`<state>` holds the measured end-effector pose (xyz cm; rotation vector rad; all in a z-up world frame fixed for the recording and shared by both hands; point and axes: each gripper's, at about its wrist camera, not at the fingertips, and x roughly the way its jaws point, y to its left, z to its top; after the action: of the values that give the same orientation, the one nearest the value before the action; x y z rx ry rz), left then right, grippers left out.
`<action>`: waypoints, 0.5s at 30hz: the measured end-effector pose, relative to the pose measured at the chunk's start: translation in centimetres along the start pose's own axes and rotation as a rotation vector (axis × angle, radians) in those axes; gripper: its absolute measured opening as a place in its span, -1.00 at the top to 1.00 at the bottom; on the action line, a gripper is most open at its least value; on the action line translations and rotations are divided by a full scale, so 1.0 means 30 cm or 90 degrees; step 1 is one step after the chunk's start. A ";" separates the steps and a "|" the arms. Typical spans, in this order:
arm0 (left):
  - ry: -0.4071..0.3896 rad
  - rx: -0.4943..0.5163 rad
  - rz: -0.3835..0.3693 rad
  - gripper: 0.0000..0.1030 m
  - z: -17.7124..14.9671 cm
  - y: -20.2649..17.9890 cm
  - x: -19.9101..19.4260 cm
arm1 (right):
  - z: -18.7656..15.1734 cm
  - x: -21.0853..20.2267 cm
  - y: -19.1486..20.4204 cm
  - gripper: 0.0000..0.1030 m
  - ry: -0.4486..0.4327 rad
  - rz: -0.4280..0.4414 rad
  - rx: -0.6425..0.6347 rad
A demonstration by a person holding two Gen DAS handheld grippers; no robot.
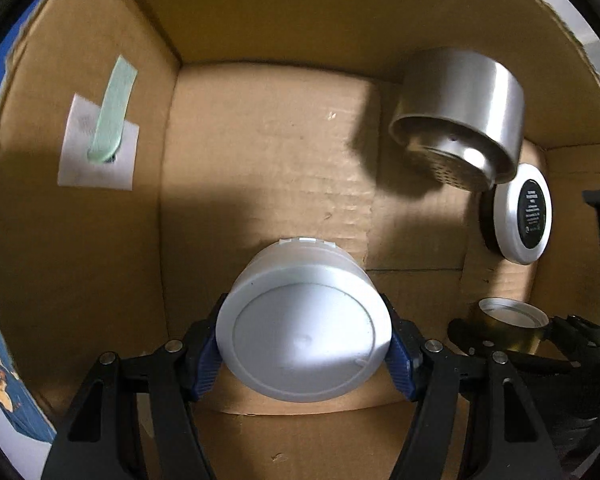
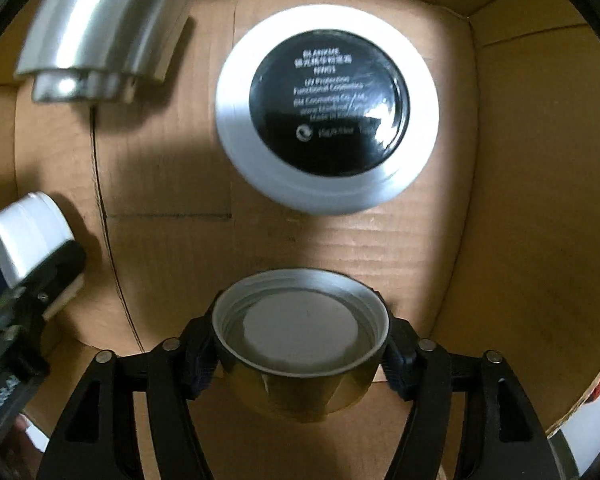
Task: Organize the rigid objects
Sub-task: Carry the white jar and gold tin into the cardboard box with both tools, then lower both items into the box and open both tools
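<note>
My left gripper (image 1: 304, 344) is shut on a white round jar (image 1: 304, 332), held above the floor of a cardboard box (image 1: 268, 140). My right gripper (image 2: 300, 344) is shut on a gold cap with a white inner lining (image 2: 300, 324), also inside the box. The gold cap and right gripper show at the right of the left wrist view (image 1: 512, 320). The white jar in the left gripper shows at the left of the right wrist view (image 2: 28, 236).
A silver metal cup (image 1: 464, 112) lies on its side at the box's far right; it also shows in the right wrist view (image 2: 100, 32). A white compact with a black label (image 2: 328, 112) lies on the box floor, seen too in the left view (image 1: 524, 212). A paper label and green tape (image 1: 100, 136) sit on the left wall.
</note>
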<state>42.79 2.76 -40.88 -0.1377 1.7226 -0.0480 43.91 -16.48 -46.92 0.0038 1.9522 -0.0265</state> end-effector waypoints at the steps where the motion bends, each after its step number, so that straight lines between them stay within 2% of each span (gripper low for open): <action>1: 0.001 -0.003 -0.001 -0.29 -0.002 0.003 0.001 | 0.004 -0.004 -0.005 -0.43 0.000 0.002 0.002; 5: -0.004 -0.002 -0.001 -0.32 -0.023 0.003 -0.015 | 0.007 -0.017 -0.028 -0.50 -0.001 0.002 0.007; 13: -0.054 0.006 0.013 -0.32 -0.078 -0.042 -0.123 | -0.036 -0.089 -0.041 -0.60 -0.021 0.009 -0.001; 15: -0.071 0.006 0.017 -0.41 -0.101 -0.048 -0.161 | -0.059 -0.119 -0.034 -0.73 -0.032 0.010 -0.006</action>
<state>40.61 1.78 -35.51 -0.1092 1.6123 -0.0278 43.57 -17.44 -42.93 0.0132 1.9019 -0.0074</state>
